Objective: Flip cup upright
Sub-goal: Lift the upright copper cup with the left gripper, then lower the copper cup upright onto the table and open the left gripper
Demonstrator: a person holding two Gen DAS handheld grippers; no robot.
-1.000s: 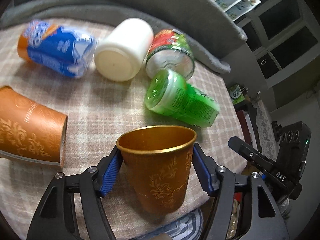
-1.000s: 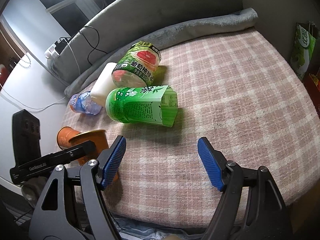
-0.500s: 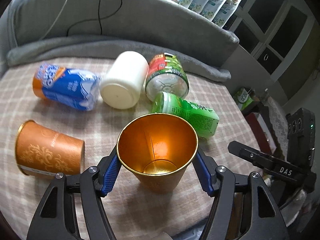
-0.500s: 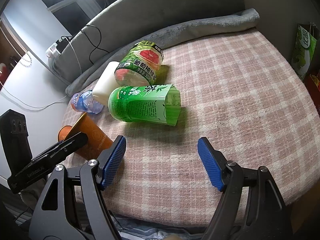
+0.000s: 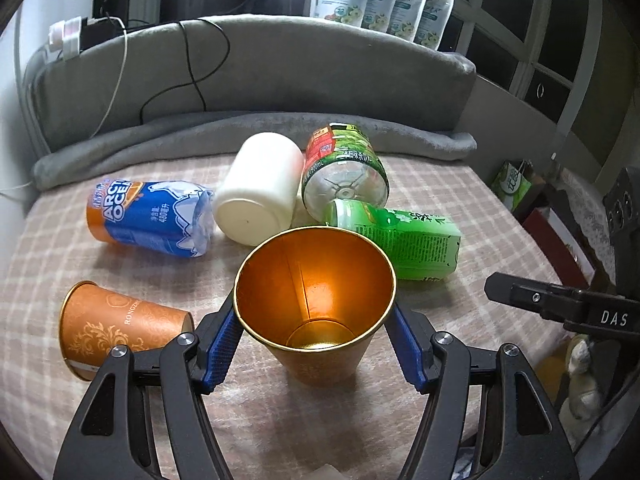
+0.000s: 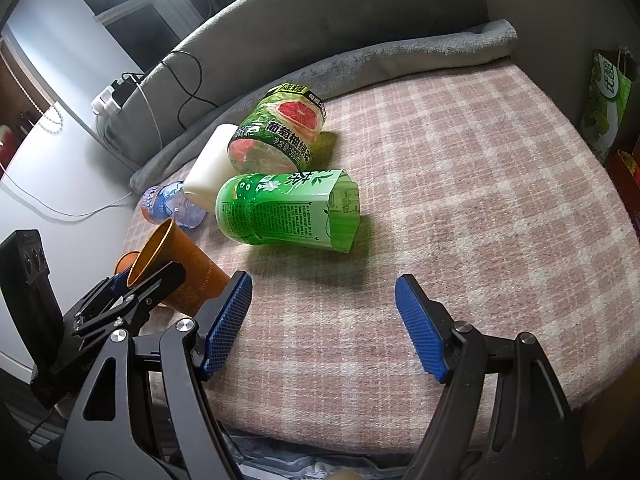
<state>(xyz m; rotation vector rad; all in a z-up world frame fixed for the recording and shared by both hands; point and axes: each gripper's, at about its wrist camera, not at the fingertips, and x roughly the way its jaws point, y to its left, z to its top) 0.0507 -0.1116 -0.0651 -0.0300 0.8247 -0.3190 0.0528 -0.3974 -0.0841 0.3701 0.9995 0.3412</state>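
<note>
1. The left hand-held gripper clamps the orange cup, mouth up, tilted, above the checked blanket;
2. The right hand-held gripper hangs with fingers apart, holding nothing.

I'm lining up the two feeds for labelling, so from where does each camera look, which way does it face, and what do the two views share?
Left wrist: sits on the left hand-held gripper, looking forward and down along its fingers into the gold cup they clamp; only its own fingers show.
Right wrist: sits on the open right hand-held gripper, facing across the plaid cloth; its fingers and the left tool show.
Shared: the gold cup, the green carton, the lying orange cup.
</note>
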